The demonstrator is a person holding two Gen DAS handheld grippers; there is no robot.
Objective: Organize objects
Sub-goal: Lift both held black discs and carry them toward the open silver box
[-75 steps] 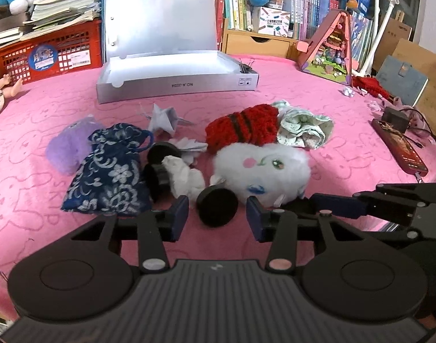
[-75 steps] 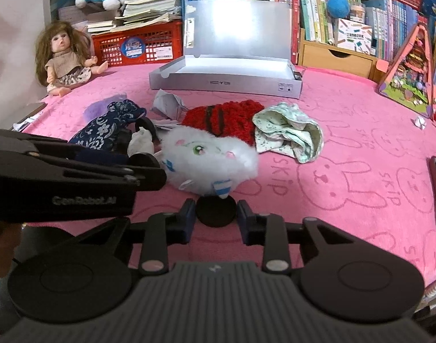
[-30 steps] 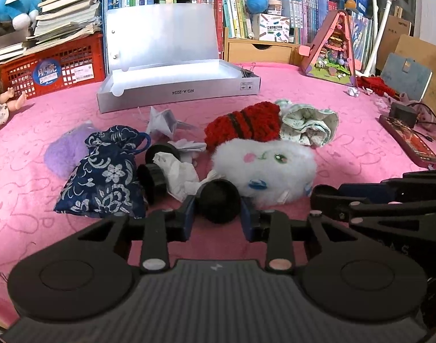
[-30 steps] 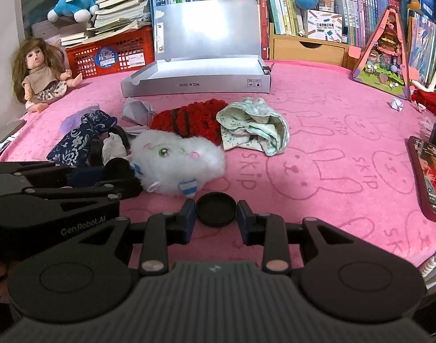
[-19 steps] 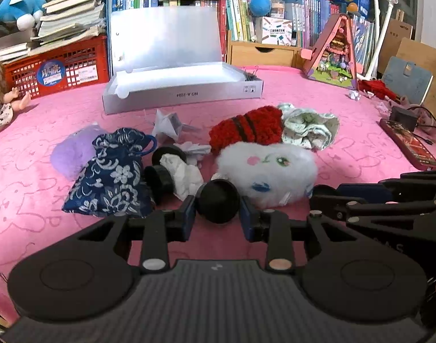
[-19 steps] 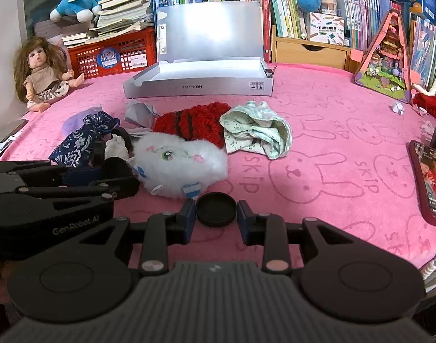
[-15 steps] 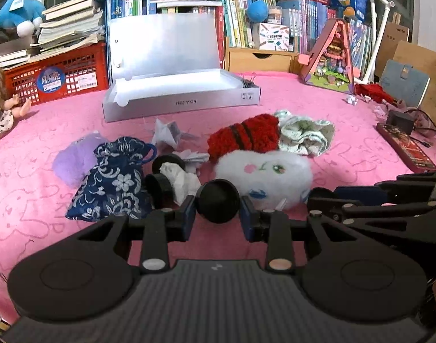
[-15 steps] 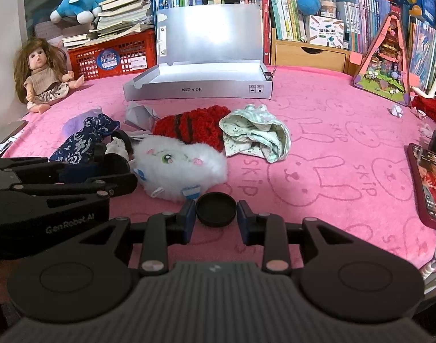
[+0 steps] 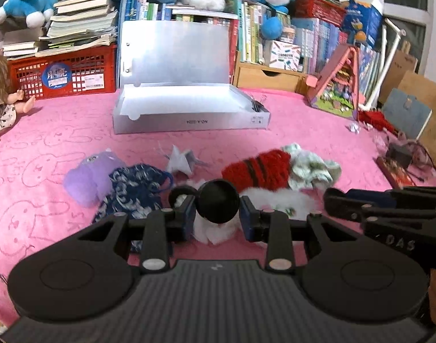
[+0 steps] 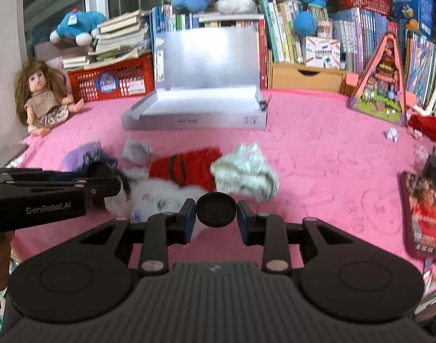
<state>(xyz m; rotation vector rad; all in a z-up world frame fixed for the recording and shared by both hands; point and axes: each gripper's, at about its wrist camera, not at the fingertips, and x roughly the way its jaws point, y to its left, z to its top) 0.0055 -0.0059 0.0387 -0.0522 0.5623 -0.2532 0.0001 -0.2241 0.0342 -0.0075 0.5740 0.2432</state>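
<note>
Two hand-held grippers each pinch a round black piece: the left hand-held gripper point(image 9: 218, 218) clamps a black container point(image 9: 217, 201), the right hand-held gripper point(image 10: 216, 218) a flat black lid point(image 10: 216, 209). Both pieces hang clear of the pink cloth point(image 10: 318, 154), just in front of the white plush toy point(image 10: 160, 194). Beyond lie a red knitted piece point(image 9: 258, 168), a blue floral pouch point(image 9: 132, 191) and an open silver box point(image 9: 189, 111).

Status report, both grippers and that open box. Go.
Left gripper shut on a black round piece. Right gripper shut on a black lid. Silver box open beyond the toy pile.
</note>
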